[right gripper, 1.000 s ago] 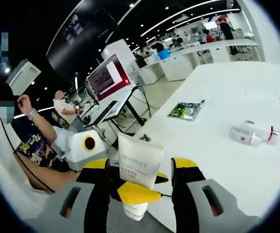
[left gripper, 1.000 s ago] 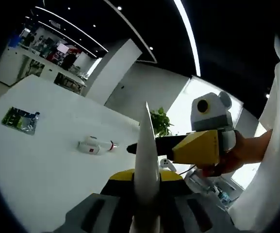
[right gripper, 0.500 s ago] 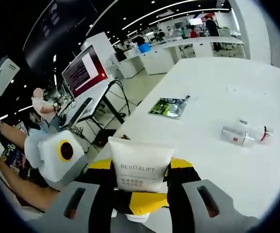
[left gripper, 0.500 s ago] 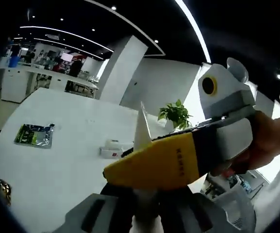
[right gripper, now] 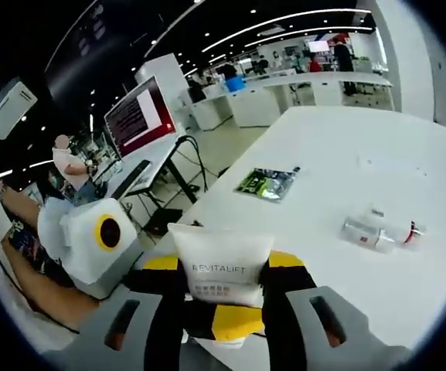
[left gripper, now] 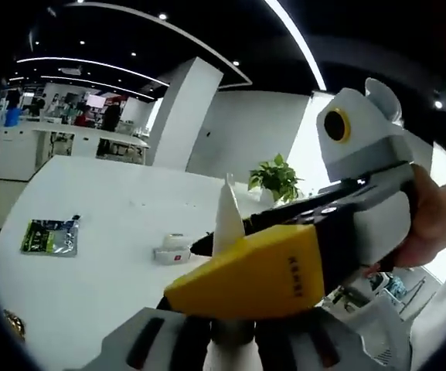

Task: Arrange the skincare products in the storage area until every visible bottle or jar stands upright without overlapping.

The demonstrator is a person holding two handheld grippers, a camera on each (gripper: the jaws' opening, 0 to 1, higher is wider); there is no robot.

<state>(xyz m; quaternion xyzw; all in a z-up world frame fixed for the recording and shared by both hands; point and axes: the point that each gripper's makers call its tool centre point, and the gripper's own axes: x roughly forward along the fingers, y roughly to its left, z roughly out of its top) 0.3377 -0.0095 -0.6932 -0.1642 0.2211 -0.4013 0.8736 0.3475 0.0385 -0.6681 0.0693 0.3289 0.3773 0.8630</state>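
both grippers' fingers pinch the white revitalift tube (right gripper: 221,270) above the table (right gripper: 408,154); a small bottle (right gripper: 377,232) lies toppled beyond.

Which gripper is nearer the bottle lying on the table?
Neither clearly. The left gripper and right gripper both meet at the white tube, well short of the bottle.

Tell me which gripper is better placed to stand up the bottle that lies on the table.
Neither is free: both the left gripper and right gripper clamp the white tube. The lying bottle sits nearer the right side, so probably right.
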